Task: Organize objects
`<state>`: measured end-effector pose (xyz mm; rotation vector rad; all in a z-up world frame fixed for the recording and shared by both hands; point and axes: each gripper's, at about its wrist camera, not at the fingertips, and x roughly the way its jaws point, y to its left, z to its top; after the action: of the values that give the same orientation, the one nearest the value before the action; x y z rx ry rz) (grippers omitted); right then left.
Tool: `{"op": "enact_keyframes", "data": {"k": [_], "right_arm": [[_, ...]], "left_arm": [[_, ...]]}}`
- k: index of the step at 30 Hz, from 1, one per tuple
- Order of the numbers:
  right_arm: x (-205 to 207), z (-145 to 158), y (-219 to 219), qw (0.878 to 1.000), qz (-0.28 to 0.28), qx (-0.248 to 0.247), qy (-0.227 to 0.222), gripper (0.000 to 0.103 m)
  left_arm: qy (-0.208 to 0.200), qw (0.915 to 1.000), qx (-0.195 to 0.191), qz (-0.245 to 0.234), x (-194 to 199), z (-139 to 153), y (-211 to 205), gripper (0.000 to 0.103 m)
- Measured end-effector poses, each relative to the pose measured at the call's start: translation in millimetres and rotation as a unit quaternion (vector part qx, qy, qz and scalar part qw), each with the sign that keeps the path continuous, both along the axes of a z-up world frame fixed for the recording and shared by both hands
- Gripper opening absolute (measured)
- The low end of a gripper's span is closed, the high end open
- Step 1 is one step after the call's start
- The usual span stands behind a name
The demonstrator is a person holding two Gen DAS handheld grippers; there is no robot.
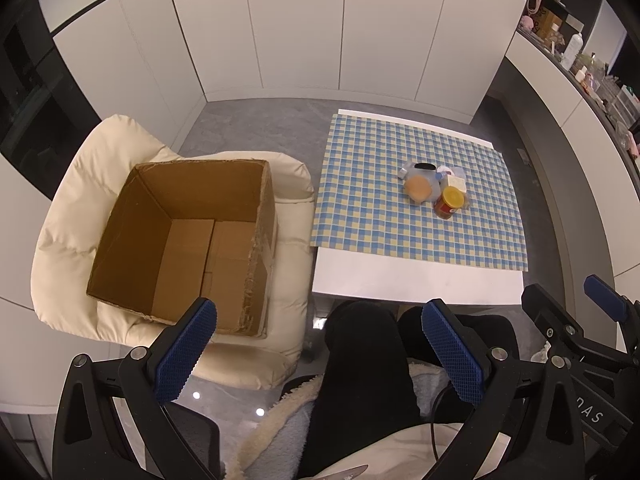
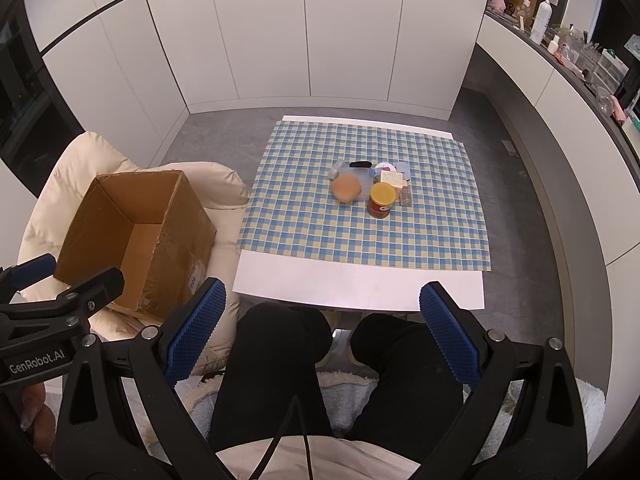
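The clutter of small objects (image 2: pixel 370 186), a yellow-lidded jar (image 2: pixel 381 200) among them, sits bunched on the checked cloth (image 2: pixel 360 240) well ahead of both grippers. An empty cardboard box (image 1: pixel 188 240) rests on a cream chair (image 1: pixel 72 200) ahead and left, likely the destination. The left gripper (image 1: pixel 320 356) and right gripper (image 2: pixel 322 336) hover over the person's lap, jaws spread and holding nothing, apparently before any first pick.

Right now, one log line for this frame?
left: open, idle | right: open, idle | box: empty, on cushion | items: clustered on cloth, jar nearest
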<state>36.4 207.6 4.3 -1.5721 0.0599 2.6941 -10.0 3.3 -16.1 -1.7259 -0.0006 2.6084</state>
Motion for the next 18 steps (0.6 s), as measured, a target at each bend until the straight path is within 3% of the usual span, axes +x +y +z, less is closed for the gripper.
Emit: {"op": "enact_keyframes", "data": {"k": [18], "right_arm": [[-7,-6,91,0.998,-0.051,-0.024,-0.002,0.099]], "left_arm": [[-0.016,0.9989,0.014,-0.042,-14,-13,85,0.102]]}}
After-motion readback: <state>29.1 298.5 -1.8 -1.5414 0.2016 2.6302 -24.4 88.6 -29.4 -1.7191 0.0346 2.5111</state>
